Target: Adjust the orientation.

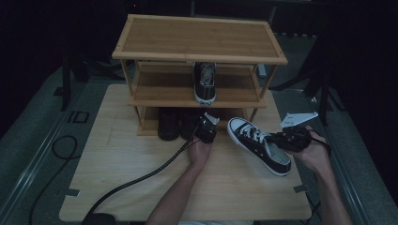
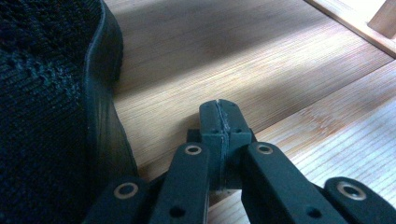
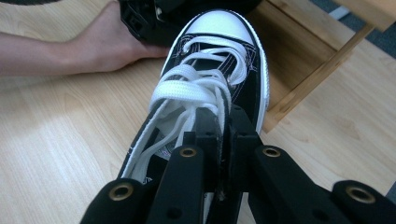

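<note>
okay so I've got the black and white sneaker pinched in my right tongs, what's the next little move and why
Probably carry the sneaker toward the middle shelf and line it up beside the matching sneaker already there. The right tongs are shut on its collar with the toe toward the rack, and that shelf has bare room.

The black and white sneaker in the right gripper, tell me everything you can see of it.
The sneaker is a low black canvas shoe with a white rubber toe cap, white sole edging and white laces. It lies slanted in front of the wooden shoe rack, toe toward the rack. The right gripper is shut on its side wall beside the laces.
</note>
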Available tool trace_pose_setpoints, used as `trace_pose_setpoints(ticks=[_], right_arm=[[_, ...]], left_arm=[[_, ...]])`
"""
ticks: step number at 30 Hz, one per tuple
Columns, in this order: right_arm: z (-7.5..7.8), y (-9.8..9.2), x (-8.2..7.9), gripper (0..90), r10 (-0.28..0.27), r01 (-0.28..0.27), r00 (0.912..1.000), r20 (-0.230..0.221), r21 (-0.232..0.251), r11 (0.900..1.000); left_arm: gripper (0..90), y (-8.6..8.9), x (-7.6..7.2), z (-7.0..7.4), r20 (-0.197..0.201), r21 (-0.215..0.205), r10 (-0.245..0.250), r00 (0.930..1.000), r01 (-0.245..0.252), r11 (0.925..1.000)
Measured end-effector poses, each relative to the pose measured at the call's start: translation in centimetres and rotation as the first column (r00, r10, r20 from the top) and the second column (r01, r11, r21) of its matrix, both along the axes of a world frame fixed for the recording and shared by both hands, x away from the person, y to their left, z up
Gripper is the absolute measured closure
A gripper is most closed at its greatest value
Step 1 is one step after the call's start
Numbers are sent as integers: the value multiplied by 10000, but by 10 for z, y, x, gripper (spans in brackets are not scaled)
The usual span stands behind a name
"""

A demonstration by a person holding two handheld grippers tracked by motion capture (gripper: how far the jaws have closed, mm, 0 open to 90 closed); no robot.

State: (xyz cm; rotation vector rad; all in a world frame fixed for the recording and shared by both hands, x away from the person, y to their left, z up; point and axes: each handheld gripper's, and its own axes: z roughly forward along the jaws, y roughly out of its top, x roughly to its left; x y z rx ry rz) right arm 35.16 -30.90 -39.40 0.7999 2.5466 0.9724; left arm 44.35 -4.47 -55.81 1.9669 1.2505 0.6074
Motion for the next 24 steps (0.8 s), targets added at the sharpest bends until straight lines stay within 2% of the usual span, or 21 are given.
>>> trace_pose_setpoints(ticks=[14, 24], right_arm=[[25, 5, -3, 862, 552, -549, 9983, 191, -165, 9984], [47, 9, -5, 862, 1170, -1173, 9926, 334, 72, 9931]], left_arm=[[900, 0, 0, 0, 16, -30, 29, 10000, -28, 10000], [900, 0, 0, 0, -7, -3, 11, 10000, -11, 10000]])
